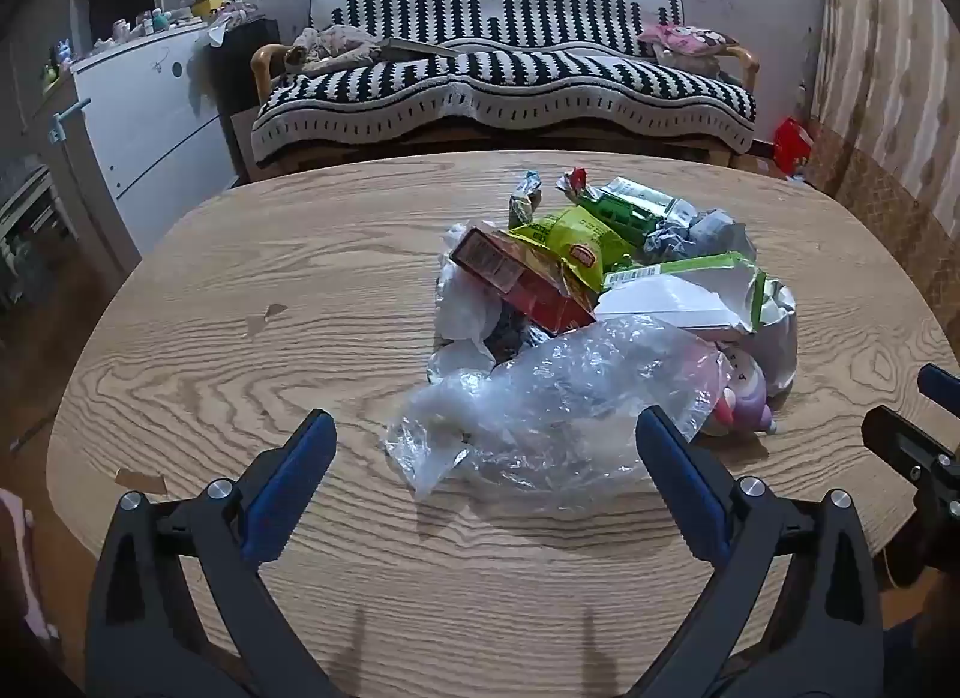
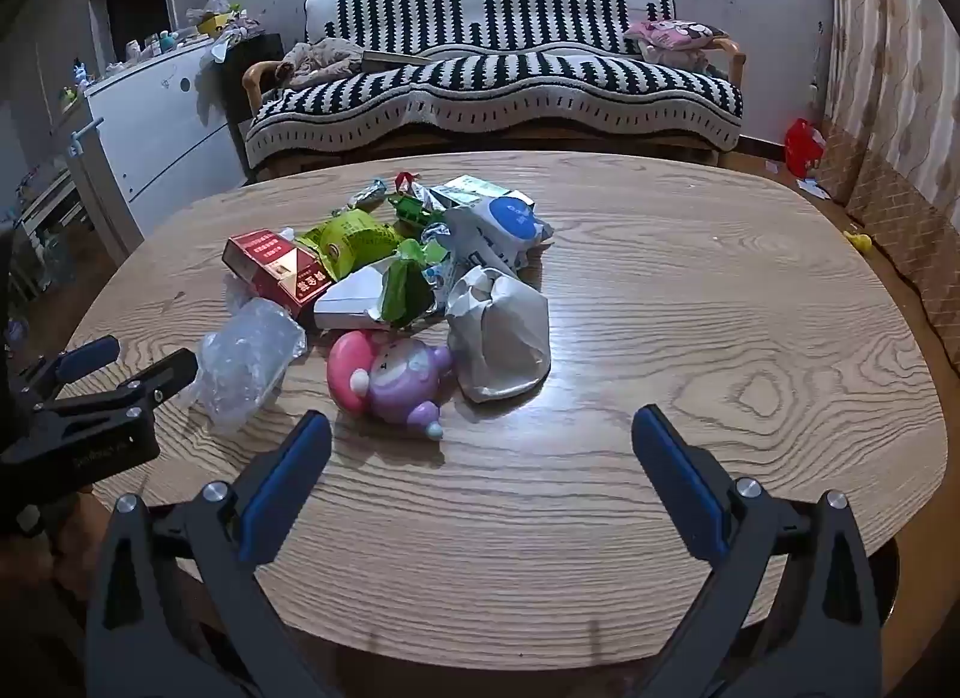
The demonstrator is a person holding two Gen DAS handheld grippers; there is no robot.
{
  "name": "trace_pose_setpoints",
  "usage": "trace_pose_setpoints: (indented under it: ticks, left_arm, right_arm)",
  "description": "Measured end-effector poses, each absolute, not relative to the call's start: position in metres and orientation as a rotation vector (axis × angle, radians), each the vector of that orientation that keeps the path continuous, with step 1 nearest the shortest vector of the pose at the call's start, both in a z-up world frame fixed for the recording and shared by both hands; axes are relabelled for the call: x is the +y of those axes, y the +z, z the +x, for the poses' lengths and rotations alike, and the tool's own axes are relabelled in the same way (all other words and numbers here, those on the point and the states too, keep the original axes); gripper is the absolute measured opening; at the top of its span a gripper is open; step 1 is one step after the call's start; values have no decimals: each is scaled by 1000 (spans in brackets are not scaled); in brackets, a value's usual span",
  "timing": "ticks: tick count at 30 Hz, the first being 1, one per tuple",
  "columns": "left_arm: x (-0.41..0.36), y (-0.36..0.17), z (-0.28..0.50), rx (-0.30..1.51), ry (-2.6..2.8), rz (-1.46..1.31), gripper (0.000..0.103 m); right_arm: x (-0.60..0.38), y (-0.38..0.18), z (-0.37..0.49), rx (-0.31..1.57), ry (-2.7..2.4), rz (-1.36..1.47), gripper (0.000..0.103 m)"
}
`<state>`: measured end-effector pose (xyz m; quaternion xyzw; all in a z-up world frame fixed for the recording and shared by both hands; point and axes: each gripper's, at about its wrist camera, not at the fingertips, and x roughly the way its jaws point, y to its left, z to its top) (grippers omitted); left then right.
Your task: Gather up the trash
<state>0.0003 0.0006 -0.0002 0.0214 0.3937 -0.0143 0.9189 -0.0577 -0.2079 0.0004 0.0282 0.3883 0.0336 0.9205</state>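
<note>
Trash (image 1: 600, 302) sits heaped at table (image 1: 240, 338) centre: clear bag (image 1: 540, 416) nearest the lens, red box (image 1: 522, 284), green wrappers (image 1: 576, 242), white torn carton (image 1: 666, 302), grey paper wad (image 2: 501, 338). Pink-purple toy (image 2: 384, 374) lies touching the pile, probably not trash. Risks: bag is slippery and crumpled, could slide out of a pinch; a grab may drag the toy or scatter loose wrappers. Left gripper (image 1: 486, 446) is spread wide, low in frame, bag just ahead. Right gripper (image 2: 480, 440) is likewise spread, empty.
</note>
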Motion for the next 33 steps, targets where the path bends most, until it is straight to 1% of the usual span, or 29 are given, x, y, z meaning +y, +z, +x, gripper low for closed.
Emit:
trace_pose_setpoints:
  ticks: [16, 33]
  left_arm:
    - [5, -2, 0, 804, -10, 57, 98]
    - [2, -4, 0, 807, -12, 60, 98]
  right_arm:
    - [-204, -6, -58, 801, 69, 63, 97]
    - [-209, 1, -56, 800, 75, 70, 97]
